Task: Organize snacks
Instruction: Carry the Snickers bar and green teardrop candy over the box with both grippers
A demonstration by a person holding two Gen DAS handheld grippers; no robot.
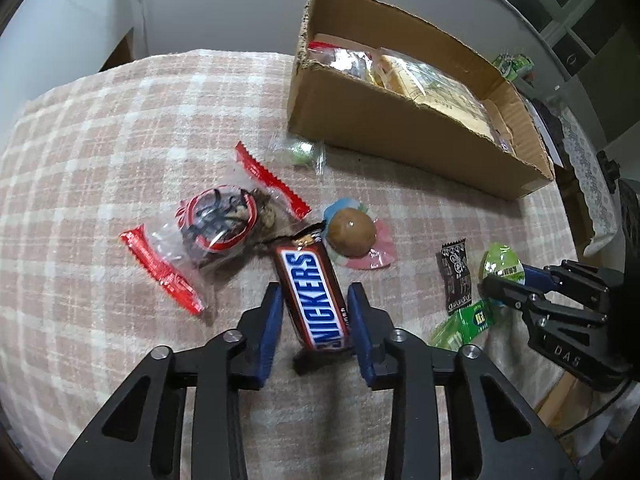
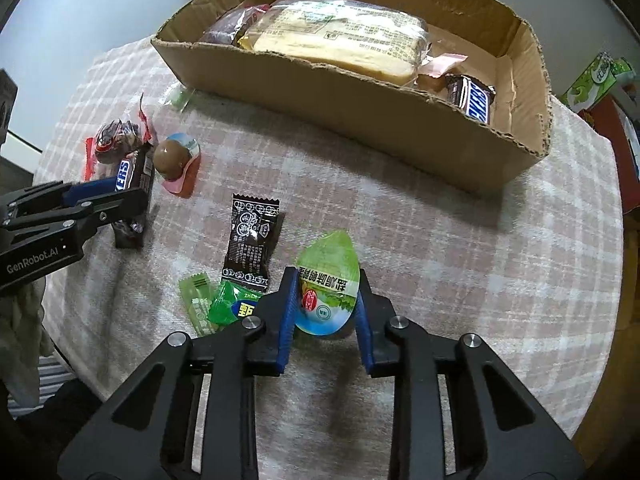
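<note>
Snacks half sorted: the cardboard box (image 2: 360,120) at the far right already holds several packets, while both tools appear clamped, the left tool (image 1: 314,312) on a Snickers bar (image 1: 314,296), the right tool (image 2: 326,300) on a jelly cup (image 2: 326,284); five wrapped snacks wait on the tabletop (image 1: 100,140).

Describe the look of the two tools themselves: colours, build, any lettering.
Both are matte black, angular linkage frames with cut-out windows and silver pivot screws, ending in two fingers faced with blue pads. The left tool carries white "GenRobot.AI" lettering on its side, seen from the right wrist. The right tool shows embossed "DAS" on its body.
</note>
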